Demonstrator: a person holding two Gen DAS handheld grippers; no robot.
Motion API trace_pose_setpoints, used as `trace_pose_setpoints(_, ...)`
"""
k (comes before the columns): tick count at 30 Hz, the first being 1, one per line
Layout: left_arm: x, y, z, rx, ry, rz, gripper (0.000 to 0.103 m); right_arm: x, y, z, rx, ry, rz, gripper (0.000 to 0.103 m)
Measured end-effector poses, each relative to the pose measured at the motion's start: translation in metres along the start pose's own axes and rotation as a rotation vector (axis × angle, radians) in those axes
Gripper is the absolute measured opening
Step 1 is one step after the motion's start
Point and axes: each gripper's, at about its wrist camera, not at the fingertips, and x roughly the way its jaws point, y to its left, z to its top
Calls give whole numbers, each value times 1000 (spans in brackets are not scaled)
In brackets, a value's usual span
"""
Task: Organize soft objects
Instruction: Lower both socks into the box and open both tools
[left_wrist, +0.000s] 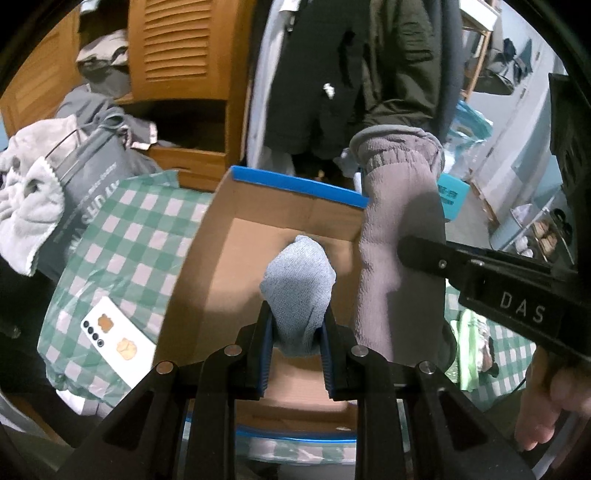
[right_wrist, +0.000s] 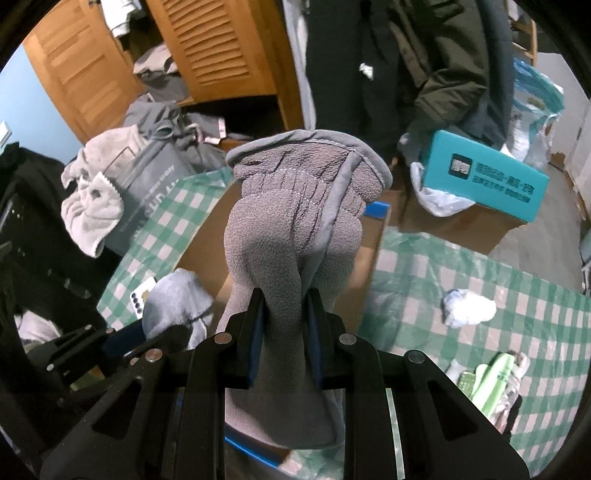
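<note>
My left gripper (left_wrist: 297, 332) is shut on a light blue-grey sock (left_wrist: 299, 284) and holds it over the open cardboard box (left_wrist: 236, 258) with a blue rim. My right gripper (right_wrist: 284, 325) is shut on a taupe fleece glove (right_wrist: 291, 221), held upright above the box's right side. The glove also shows in the left wrist view (left_wrist: 395, 236), pinched by the right gripper (left_wrist: 424, 254). The sock (right_wrist: 173, 302) and left gripper (right_wrist: 122, 339) show at the lower left of the right wrist view. The box (right_wrist: 207, 243) lies behind the glove there.
The box sits on a green and white checked cloth (left_wrist: 122, 236). A white phone (left_wrist: 118, 338) lies left of the box. A grey bag (left_wrist: 92, 184) and a pale towel (left_wrist: 29, 206) are further left. A teal box (right_wrist: 484, 181), a white wad (right_wrist: 469, 306) and green packets (right_wrist: 495, 380) are to the right.
</note>
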Motion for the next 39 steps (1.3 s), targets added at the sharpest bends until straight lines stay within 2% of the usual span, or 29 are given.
trace_pose_setpoints(6, 6, 13, -1, -23, 20, 37, 23, 22, 9, 0, -14, 46, 4, 20)
trace_pose_setpoints(8, 6, 14, -1, -23, 14, 48, 23, 29, 10, -2, -13, 68, 16, 24)
trace_pose_setpoints(9, 6, 14, -1, -23, 11, 53, 24, 32, 10, -2, -9, 77, 25, 30)
trace_pose_setpoints(12, 5, 15, -1, -35, 7, 60, 28, 35, 8, -3, 7, 85, 41, 32)
trace_pose_setpoints(16, 5, 16, 0, -51, 0, 64, 34, 30, 3, -4, 17, 71, 29, 46)
trace_pose_setpoints(18, 5, 16, 1, -57, 2, 63, 39, 27, -3, -4, 31, 65, 25, 48)
trace_pose_setpoints(20, 5, 15, 1, -57, 0, 60, 41, 25, -7, -4, 44, 63, 20, 48)
trace_pose_setpoints(24, 5, 8, 1, -45, 4, 51, 45, 18, -17, -6, 66, 52, 5, 55)
trace_pose_setpoints(39, 10, -48, -6, 58, 24, -10, 48, -8, -65, -33, 79, 40, -88, 59)
